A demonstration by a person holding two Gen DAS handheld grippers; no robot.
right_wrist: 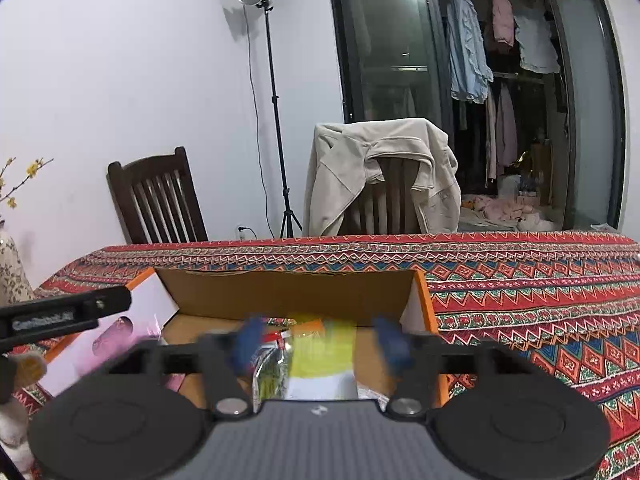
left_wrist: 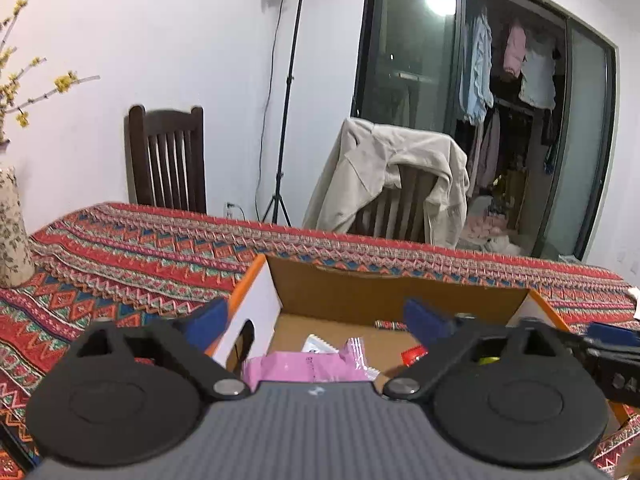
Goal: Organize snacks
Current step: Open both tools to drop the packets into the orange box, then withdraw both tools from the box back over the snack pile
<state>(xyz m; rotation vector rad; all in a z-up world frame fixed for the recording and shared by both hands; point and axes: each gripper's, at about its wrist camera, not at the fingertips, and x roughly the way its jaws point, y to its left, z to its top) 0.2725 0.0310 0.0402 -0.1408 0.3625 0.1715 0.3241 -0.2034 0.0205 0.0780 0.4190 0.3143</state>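
Left claw: your left claw (left_wrist: 316, 320) stood wide apart over the left part of the cardboard box (left_wrist: 396, 296), and nothing was between its blue fingertips (left_wrist: 212, 316). One tip was outside the left wall of the box and the other was above the floor of it.
Right claw: your right claw (right_wrist: 320, 340) was also apart, and its blue tips were blurred. A yellow packet (right_wrist: 324, 348) was seen between them, but the pads did not press on it; I judged that it was free.
Snacks: they were already inside the box on the worktop (left_wrist: 120, 248). A pink packet (left_wrist: 304, 366) lay just under your left claw, with a white packet (left_wrist: 316, 344) behind it and a small red one (left_wrist: 414, 356) to the right. In the right wrist view a clear bag with green print (right_wrist: 272, 368) lay beside the yellow packet.
Step in hand: it looked like the letting go of snacks into the box, with both claws empty above it.
How to do it well: you should have lifted each claw straight up with the tips apart, so no wrapper caught on a finger. You should have kept the left tip away from the box wall, because a push could shift the light box on the cloth.
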